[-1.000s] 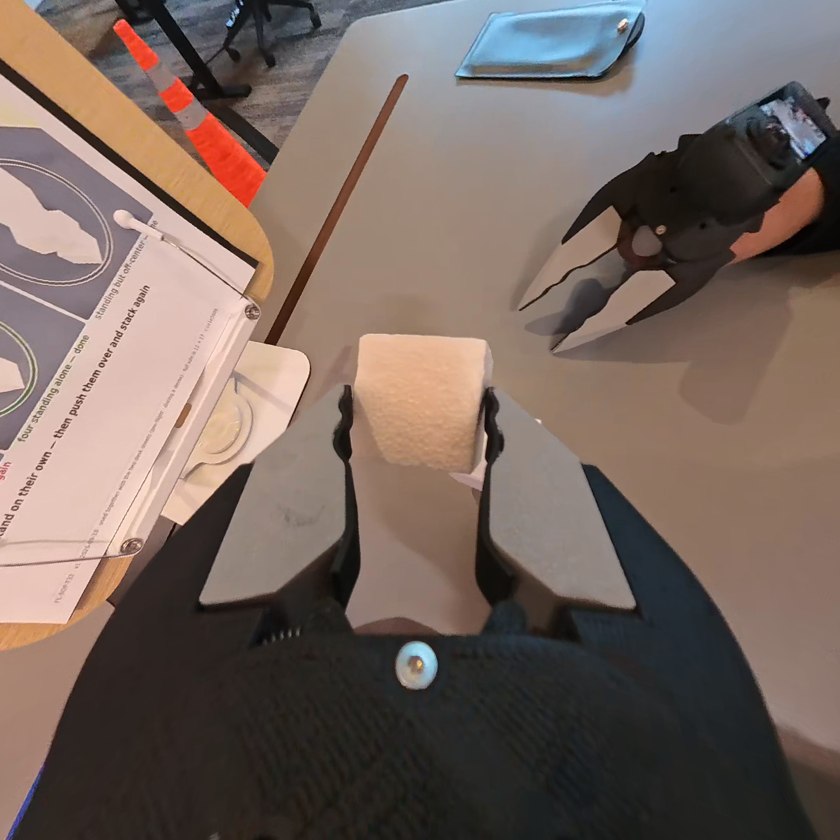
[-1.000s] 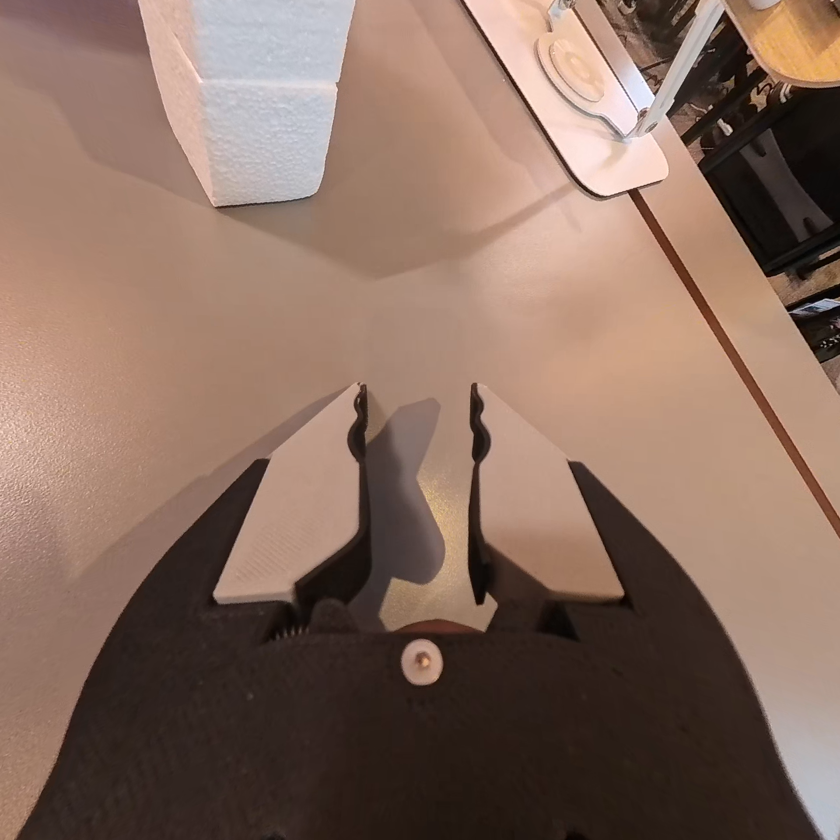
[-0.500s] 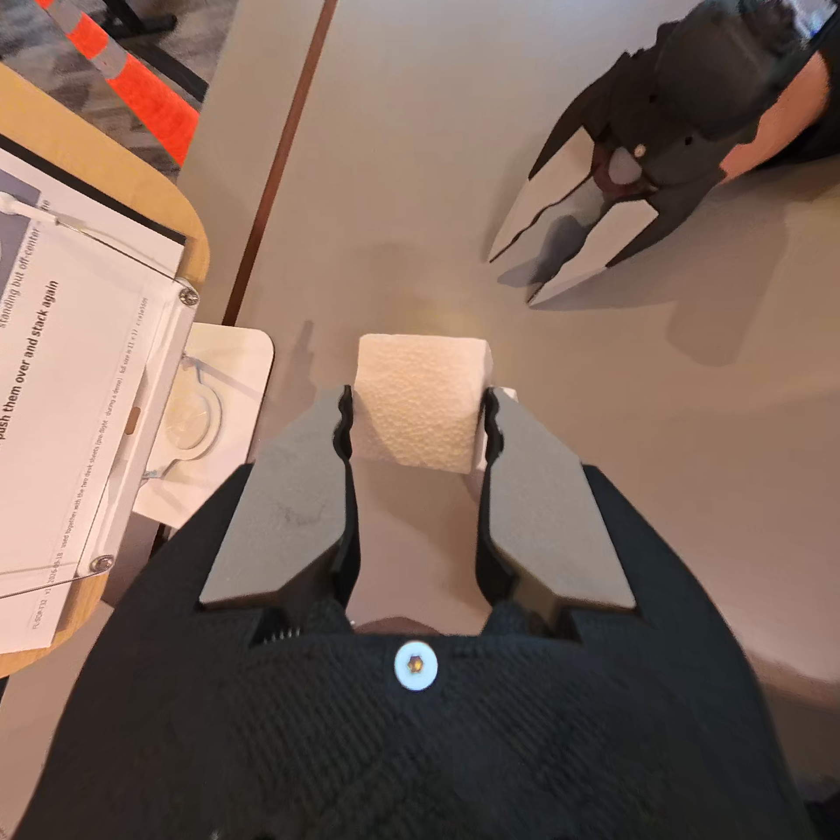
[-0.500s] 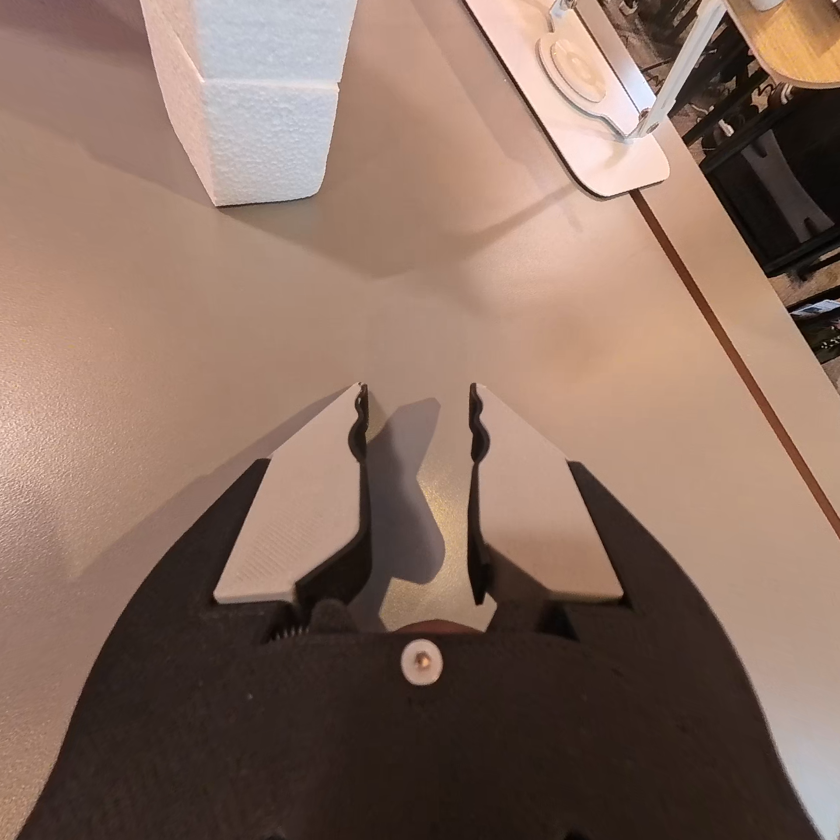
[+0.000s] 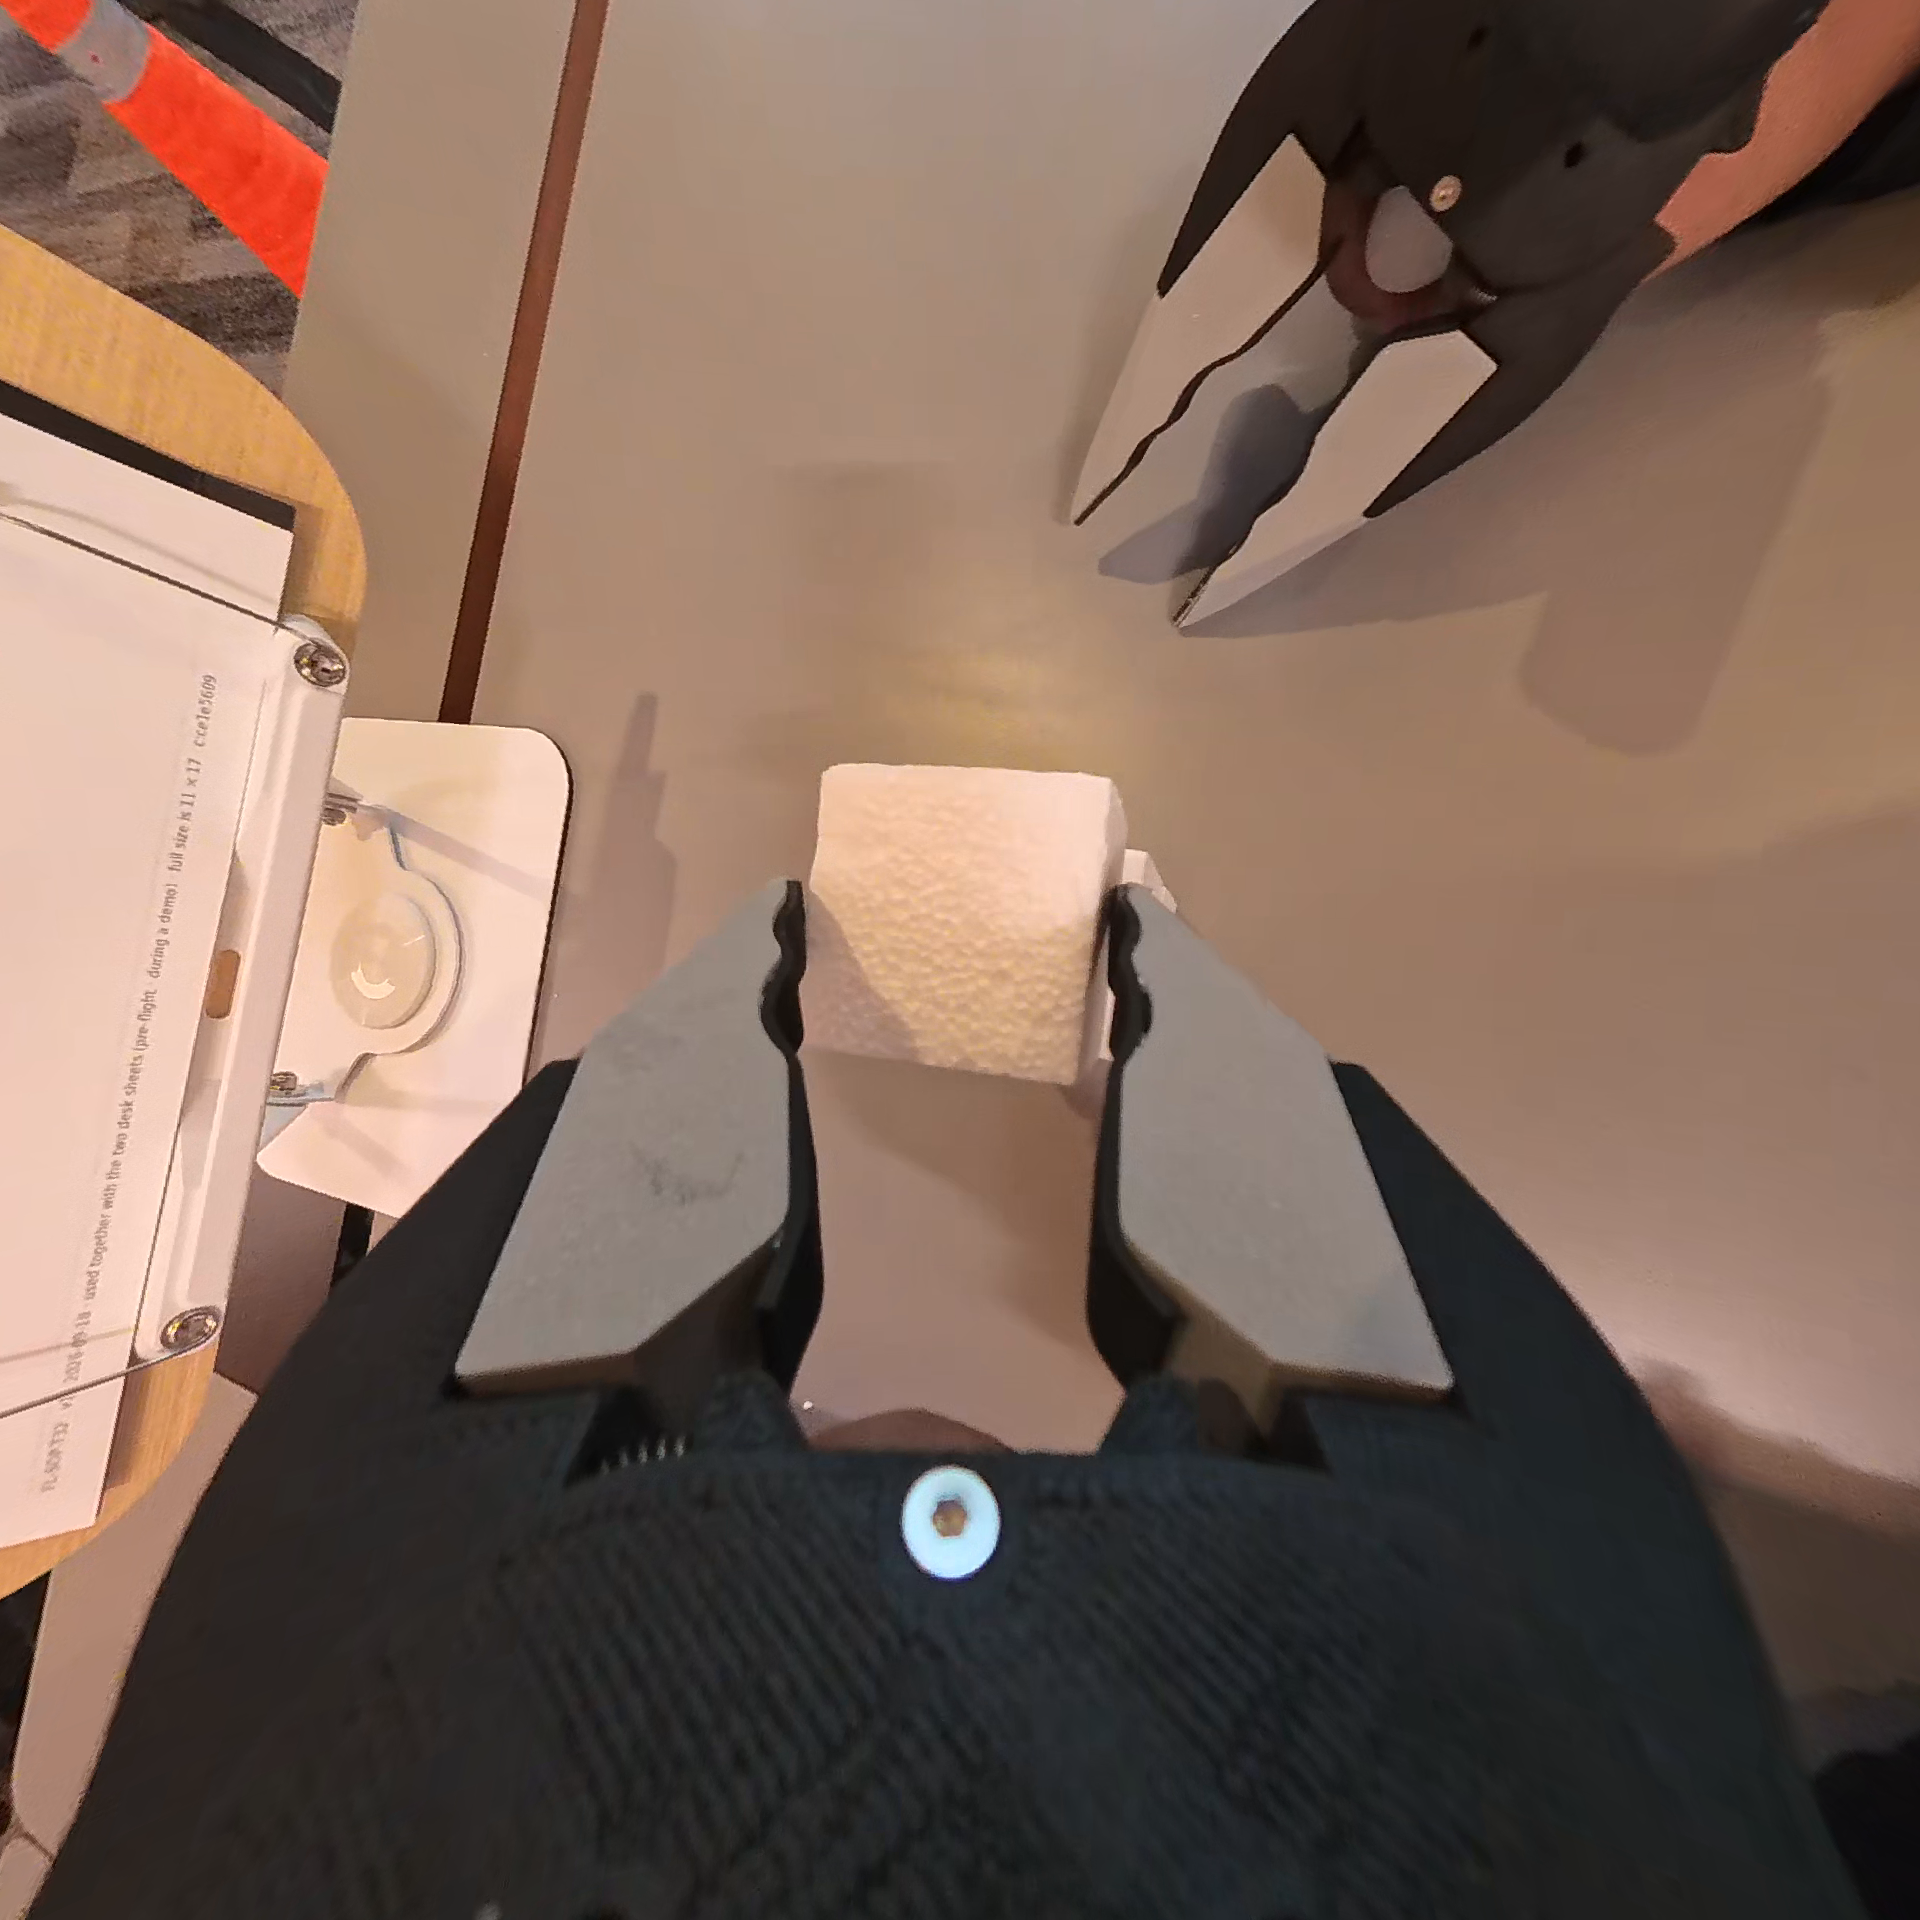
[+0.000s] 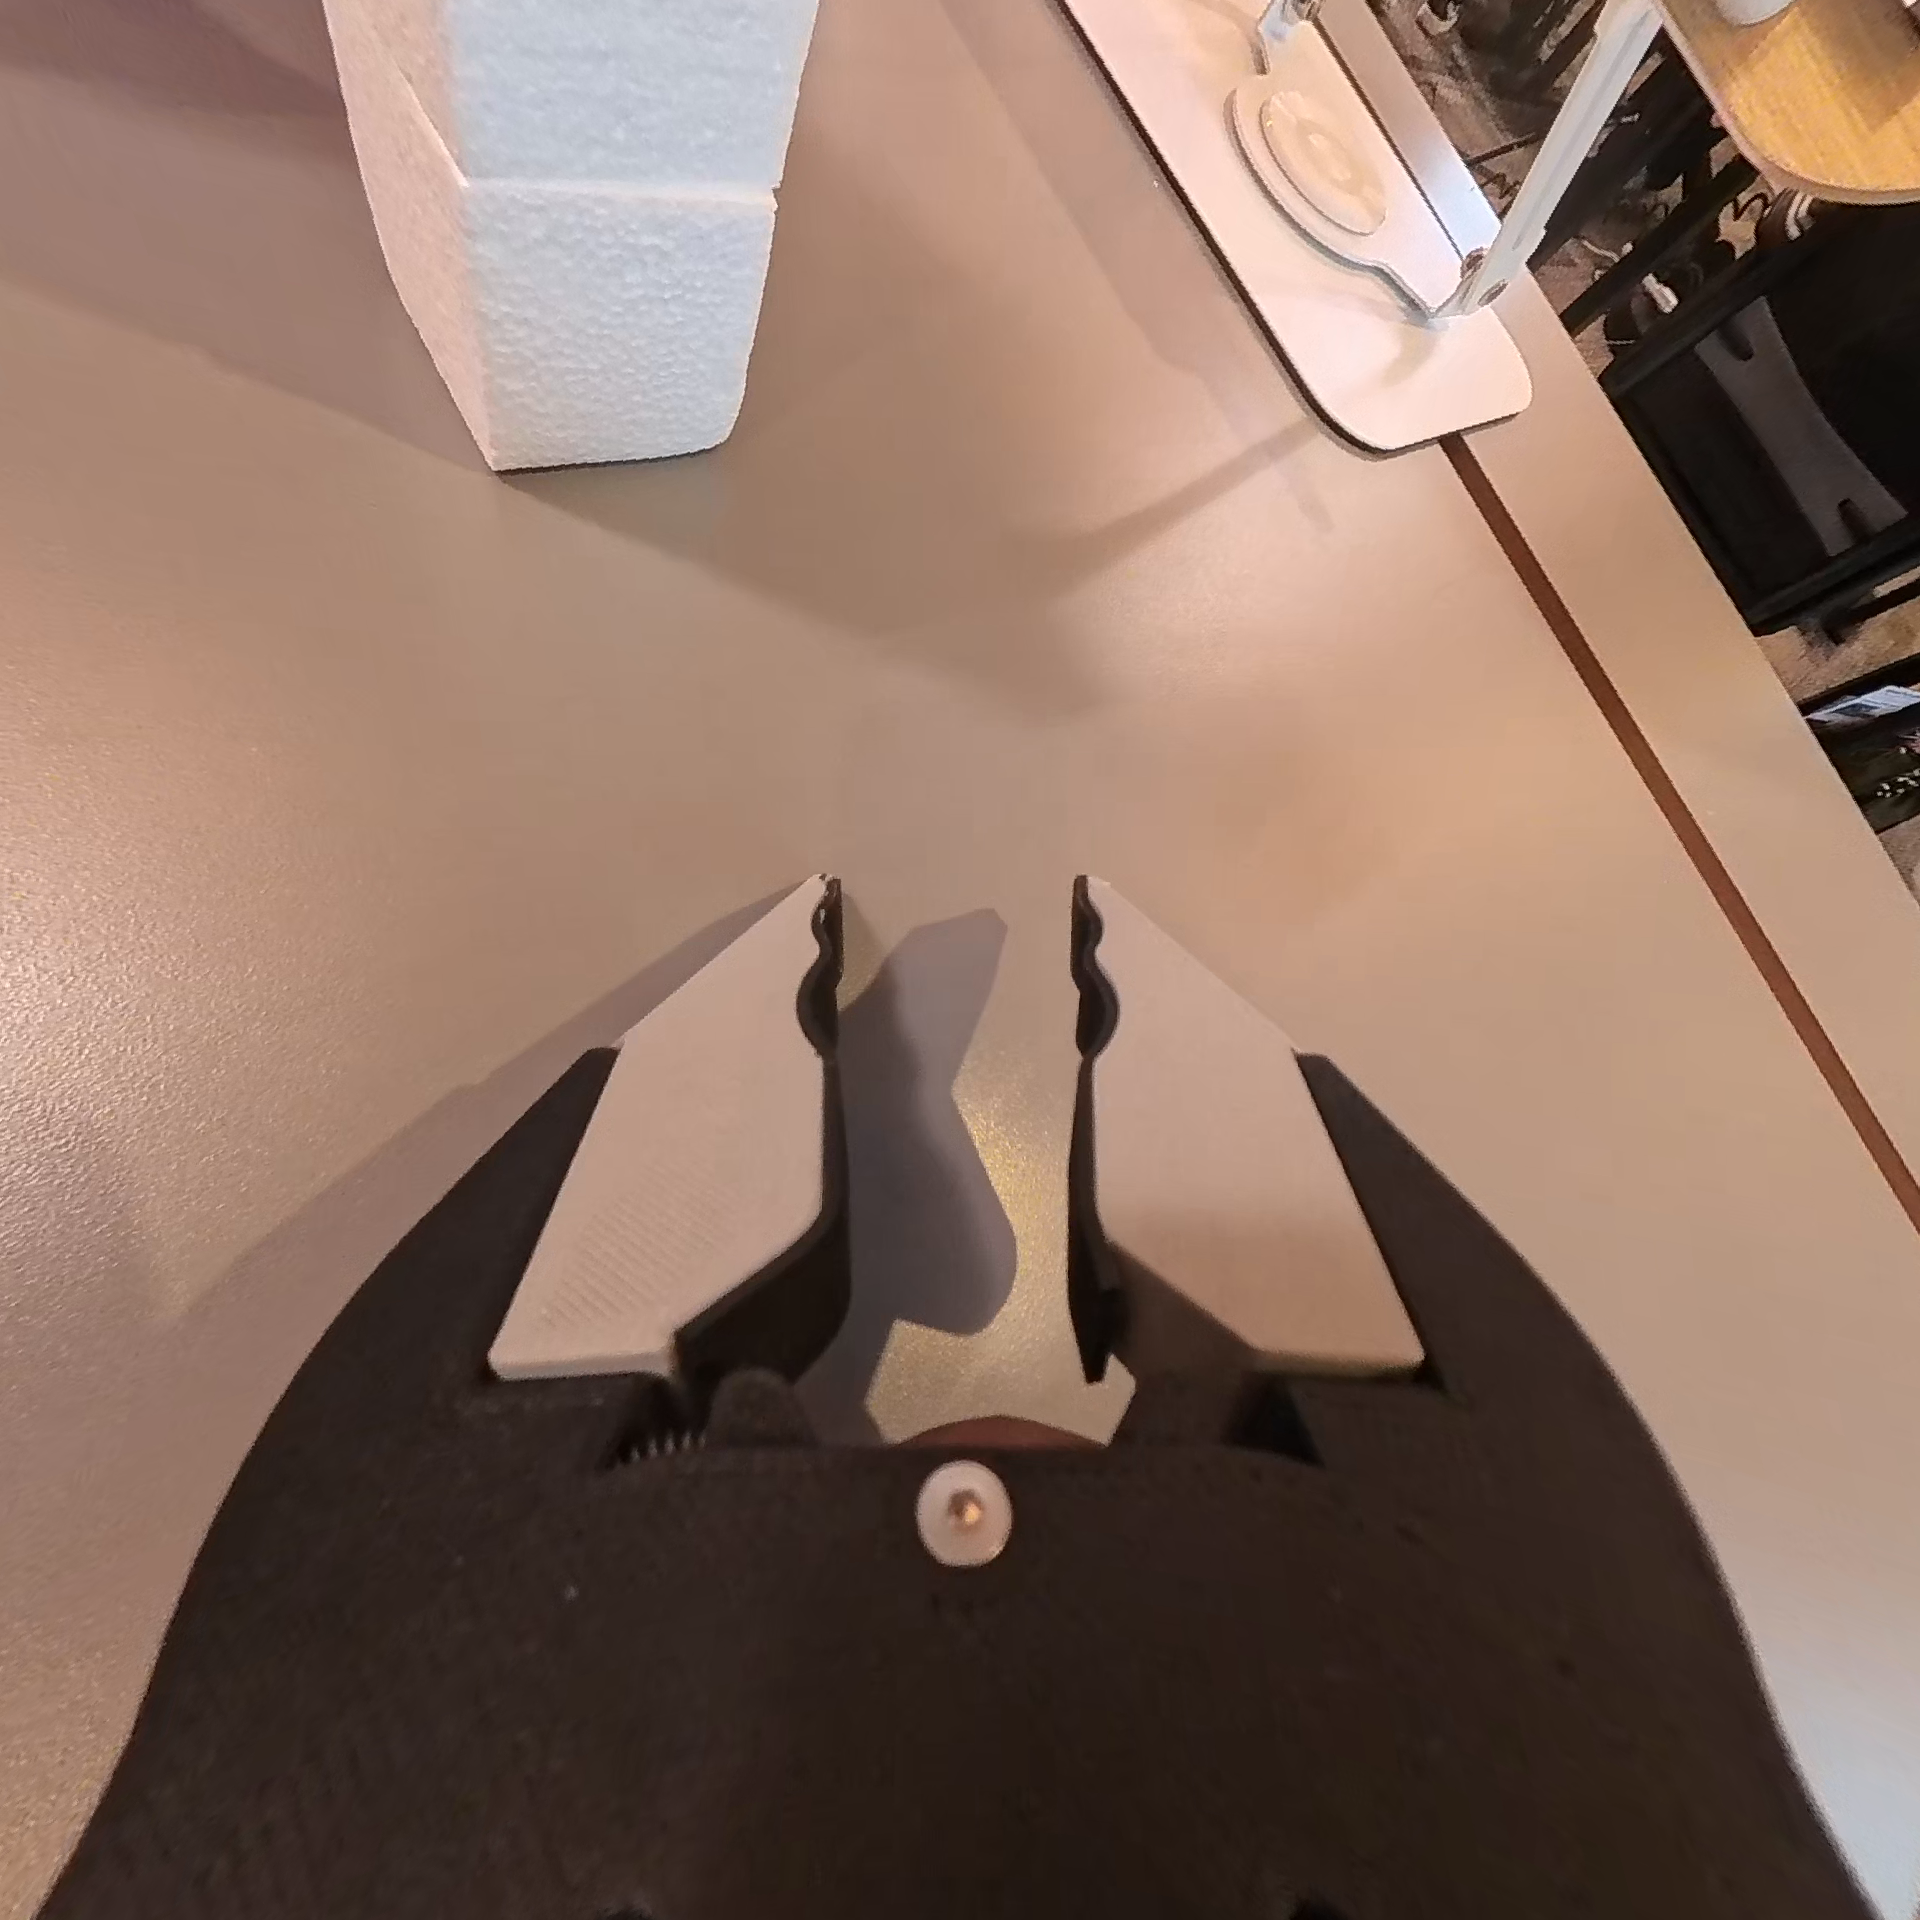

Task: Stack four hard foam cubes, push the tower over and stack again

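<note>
My left gripper (image 5: 956, 935) is shut on a white foam cube (image 5: 956, 925) and holds it high above the grey table (image 5: 1455, 1039). A sliver of another white cube (image 5: 1143, 873) shows just beyond its right finger, below the held one. In the right wrist view a foam stack stands at the far left, with a bottom cube (image 6: 613, 312) and a second cube (image 6: 623, 83) on it; the stack's top is cut off by the frame. My right gripper (image 6: 953, 894) is open and empty, low over the table. It also shows in the left wrist view (image 5: 1132, 571).
A white stand base (image 5: 436, 935) sits at the table's left edge, also in the right wrist view (image 6: 1351, 208). A wooden side table with a printed sheet (image 5: 104, 935) is beyond it. An orange cone (image 5: 208, 135) lies on the floor. A brown strip (image 5: 520, 364) crosses the table. The left gripper's tips are roughly 20 centimeters from the right gripper's.
My left gripper, still holding the cube, has moved forward and tipped down, so the right gripper looks nearer. The right gripper has not moved.
</note>
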`<state>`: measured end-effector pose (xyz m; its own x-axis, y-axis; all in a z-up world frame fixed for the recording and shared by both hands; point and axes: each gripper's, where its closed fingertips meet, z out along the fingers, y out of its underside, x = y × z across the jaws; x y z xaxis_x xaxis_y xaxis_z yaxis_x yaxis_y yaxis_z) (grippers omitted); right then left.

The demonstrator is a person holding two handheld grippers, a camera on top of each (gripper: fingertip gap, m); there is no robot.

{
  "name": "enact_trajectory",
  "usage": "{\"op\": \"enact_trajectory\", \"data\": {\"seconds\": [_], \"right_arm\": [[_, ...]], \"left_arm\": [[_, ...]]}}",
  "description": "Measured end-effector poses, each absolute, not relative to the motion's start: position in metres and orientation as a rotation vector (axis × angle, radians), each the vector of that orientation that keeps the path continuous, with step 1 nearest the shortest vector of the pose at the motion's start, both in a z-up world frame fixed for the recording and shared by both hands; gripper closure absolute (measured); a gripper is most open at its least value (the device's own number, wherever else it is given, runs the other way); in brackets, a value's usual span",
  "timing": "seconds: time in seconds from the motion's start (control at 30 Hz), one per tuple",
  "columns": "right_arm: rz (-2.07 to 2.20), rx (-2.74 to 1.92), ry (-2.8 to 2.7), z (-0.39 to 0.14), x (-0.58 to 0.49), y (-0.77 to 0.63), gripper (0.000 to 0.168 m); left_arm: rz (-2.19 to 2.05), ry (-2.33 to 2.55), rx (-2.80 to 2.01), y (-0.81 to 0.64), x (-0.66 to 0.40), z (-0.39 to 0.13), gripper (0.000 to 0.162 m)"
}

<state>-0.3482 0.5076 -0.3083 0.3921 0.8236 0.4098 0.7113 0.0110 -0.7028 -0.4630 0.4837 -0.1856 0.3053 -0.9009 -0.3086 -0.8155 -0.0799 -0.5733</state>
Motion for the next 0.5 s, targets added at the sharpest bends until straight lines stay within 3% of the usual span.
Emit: {"op": "enact_trajectory", "data": {"seconds": [0.5], "right_arm": [[0.153, -1.730, -1.352, -0.3085, -0.3482, 0.5075, 0.127]], "left_arm": [[-0.140, 1.581, -1.845, 0.4814, -0.4636, -0.1873, 0.105]]}}
